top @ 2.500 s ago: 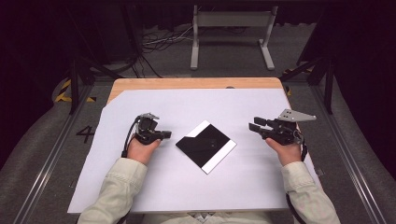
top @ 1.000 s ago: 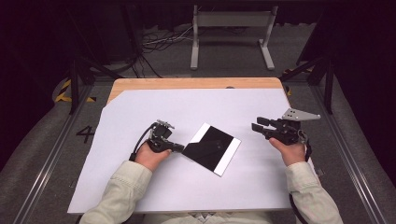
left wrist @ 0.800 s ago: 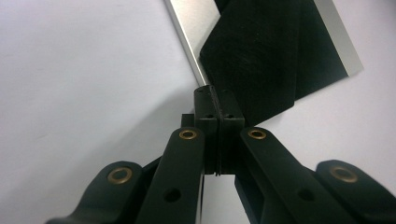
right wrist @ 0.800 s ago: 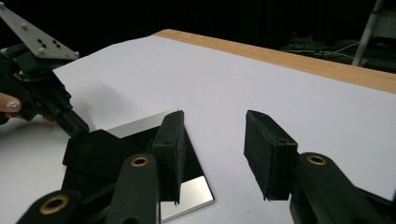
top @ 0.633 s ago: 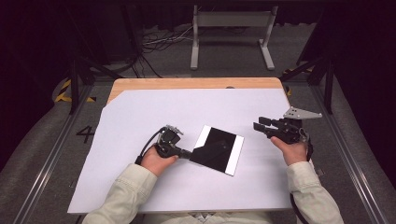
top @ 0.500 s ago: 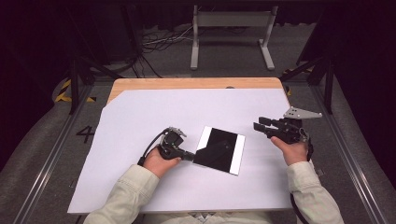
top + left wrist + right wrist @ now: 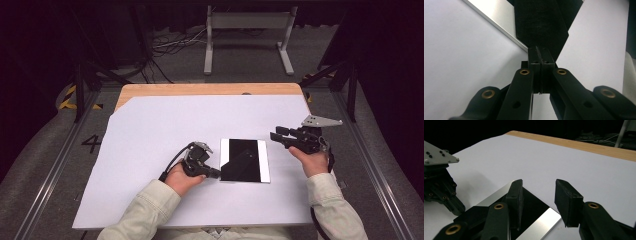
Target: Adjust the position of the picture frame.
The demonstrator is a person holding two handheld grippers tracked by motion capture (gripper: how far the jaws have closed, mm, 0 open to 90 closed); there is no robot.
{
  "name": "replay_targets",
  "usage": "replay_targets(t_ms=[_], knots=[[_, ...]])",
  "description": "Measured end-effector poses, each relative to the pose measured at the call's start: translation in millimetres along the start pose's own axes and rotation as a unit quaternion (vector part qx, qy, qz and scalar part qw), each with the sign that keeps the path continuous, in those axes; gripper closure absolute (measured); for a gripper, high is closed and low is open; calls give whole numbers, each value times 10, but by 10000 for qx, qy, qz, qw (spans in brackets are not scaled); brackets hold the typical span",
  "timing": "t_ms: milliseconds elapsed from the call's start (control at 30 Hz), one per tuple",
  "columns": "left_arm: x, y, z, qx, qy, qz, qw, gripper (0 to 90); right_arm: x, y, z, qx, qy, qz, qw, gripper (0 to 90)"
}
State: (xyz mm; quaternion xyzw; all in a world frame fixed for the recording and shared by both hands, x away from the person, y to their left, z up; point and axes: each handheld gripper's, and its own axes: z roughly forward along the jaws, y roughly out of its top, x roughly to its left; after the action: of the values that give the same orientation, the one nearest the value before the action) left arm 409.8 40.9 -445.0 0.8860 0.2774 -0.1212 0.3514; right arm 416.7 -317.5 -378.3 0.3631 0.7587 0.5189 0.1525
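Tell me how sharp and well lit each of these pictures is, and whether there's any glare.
High view: white sheet evenly bright, surroundings dark, a dull sheen across the black panel. Left gripper view: jaws sharp, shut at the panel's corner, panel a featureless black. Right gripper view: open jaws over the panel, its silver edge bright, the left gripper shadowed.

Black "4" on the floor (image 7: 92, 143)

The tablet (image 7: 245, 160) lies on the sheet (image 7: 150, 130) covering the table (image 7: 200, 89), the left gripper (image 7: 214, 173) touching its left edge, the right gripper (image 7: 276, 135) just beside its right.
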Motion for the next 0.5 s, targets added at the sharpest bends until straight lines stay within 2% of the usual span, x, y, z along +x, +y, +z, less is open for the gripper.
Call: replay_targets(t_ms=[67, 233, 300, 400, 467, 500], knots=[[-4, -2, -2, -9, 6, 5, 10000, 900, -1, -2, 1, 18, -11, 23, 10000, 624], [3, -4, -72, -148, 0, 9, 9999, 900, 3, -1, 4, 171, -165, -120, 9996, 723], [23, -7, -129, -209, 64, 46, 9997, 900, 5, 2, 6, 226, -239, -132, 9994, 757], [49, -25, -201, -317, 154, -6, 9994, 900, -4, -3, 17, 294, -329, -82, 9990, 772], [78, -42, -276, -447, 216, -69, 9987, 900, -12, -15, 42, 372, -415, -32, 9984, 780], [111, -51, -365, -599, 228, -109, 9979, 900, -16, -24, 63, 450, -450, -20, 9980, 784]])
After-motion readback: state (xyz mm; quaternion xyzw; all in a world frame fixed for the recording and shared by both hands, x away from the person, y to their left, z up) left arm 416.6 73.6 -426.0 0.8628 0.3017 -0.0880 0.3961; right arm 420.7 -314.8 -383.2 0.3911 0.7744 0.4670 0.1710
